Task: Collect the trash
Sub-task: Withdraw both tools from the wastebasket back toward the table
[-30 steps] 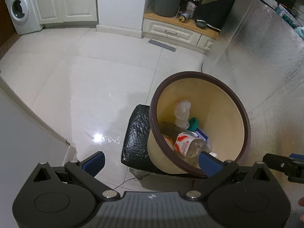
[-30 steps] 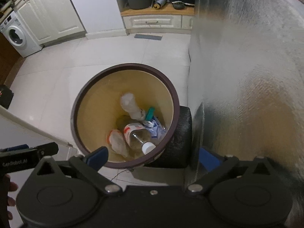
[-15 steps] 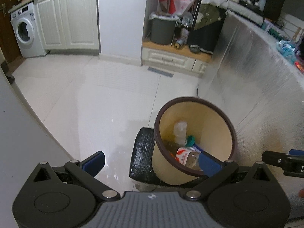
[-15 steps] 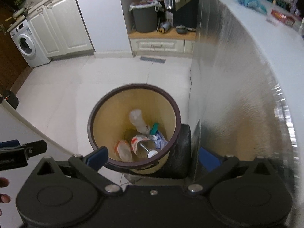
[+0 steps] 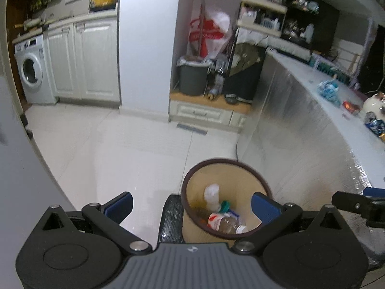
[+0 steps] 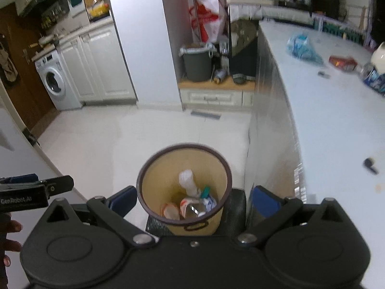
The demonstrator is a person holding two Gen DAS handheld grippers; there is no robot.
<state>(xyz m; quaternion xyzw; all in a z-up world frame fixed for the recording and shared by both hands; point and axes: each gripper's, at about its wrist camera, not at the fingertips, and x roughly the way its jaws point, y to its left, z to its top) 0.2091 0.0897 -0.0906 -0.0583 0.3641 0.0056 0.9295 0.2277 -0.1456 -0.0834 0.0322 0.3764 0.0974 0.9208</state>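
White tiled floor (image 6: 101, 144), white counter (image 6: 336, 125); both hand-held grippers (image 5: 191, 204) (image 6: 192, 198) wide, empty.

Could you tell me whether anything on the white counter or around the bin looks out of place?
Yes: loose litter sits on the counter: a crumpled blue bag, a red wrapper and a can. The tan bin stands upright, bottles inside. Both grippers are open and empty.

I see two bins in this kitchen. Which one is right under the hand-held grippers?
The tan bin with the dark brown rim, on the floor beside the counter and holding bottles. The grey bin stands far off in the alcove.
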